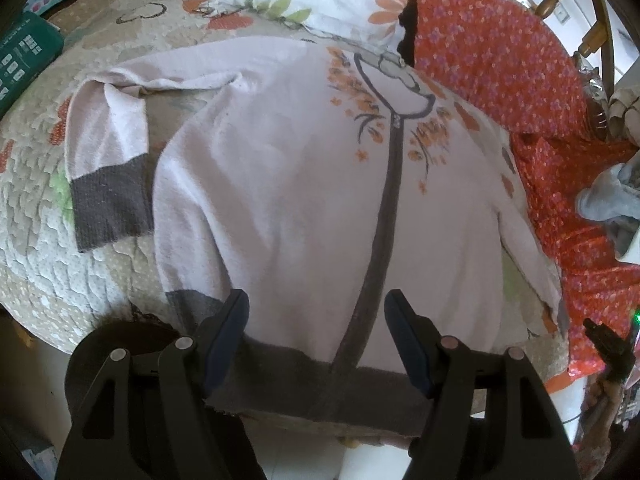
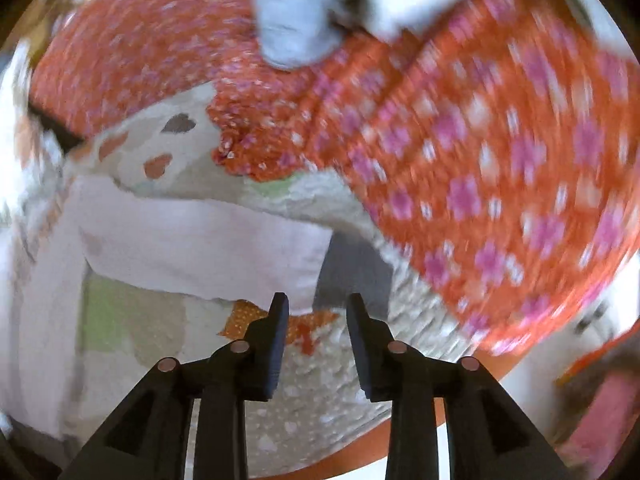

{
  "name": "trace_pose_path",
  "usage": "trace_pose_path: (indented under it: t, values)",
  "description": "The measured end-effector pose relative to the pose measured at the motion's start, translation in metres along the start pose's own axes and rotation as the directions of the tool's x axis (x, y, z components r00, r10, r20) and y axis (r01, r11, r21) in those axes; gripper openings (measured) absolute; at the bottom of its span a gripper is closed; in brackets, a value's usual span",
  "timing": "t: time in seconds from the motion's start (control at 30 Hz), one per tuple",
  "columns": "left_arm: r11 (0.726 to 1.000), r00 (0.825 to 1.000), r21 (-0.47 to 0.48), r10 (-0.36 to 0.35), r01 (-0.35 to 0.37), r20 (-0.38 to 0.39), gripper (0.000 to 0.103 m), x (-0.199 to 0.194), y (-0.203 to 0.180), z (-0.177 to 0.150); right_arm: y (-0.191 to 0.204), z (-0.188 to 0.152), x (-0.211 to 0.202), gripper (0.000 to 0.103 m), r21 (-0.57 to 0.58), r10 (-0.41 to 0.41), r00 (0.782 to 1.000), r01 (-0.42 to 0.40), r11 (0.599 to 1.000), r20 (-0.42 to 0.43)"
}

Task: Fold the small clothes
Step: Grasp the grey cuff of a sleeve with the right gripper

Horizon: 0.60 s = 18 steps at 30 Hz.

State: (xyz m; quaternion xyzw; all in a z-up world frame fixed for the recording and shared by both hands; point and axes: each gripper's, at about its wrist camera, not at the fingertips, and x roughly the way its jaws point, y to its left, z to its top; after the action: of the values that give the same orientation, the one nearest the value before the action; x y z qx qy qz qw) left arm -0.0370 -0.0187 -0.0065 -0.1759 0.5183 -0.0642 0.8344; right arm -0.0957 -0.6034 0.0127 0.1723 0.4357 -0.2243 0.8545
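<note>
Two grippers hanging empty: left gripper spread over cardigan hem, right gripper part-spread near right sleeve. Cardigan lying flat on quilt. Sleeve fold-in likely pending; next needing cuff pinch.

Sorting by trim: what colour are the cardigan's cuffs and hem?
Dark grey, on the pale pink knitted cardigan; clearest in the left wrist view.
</note>
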Motion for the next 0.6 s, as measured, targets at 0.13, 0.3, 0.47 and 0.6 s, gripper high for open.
trace_pose_path:
  t: [0.13,0.3,0.47,0.6]
  values:
    - [1.0,1.0,0.012,-0.001,0.001,-0.015,0.069,0.004,-0.007,-0.001,-0.021,-0.006,0.023,0.052,0.204,0.215,0.975,-0.199,0.959,-0.06]
    - [1.0,1.0,0.011,-0.001,0.001,-0.017,0.069,0.004,-0.008,-0.001,-0.025,-0.014,0.073,0.052,0.356,0.222,0.966,-0.164,0.92,-0.13]
    - [1.0,1.0,-0.016,-0.001,0.001,0.001,0.069,-0.001,-0.002,0.002,-0.024,-0.004,0.093,0.057,0.43,0.16,0.984,-0.113,0.896,-0.075]
    - [0.998,1.0,-0.055,-0.012,0.013,0.019,0.069,-0.01,0.012,0.008,-0.015,0.015,0.106,0.035,0.376,0.054,0.997,-0.028,0.926,-0.058]
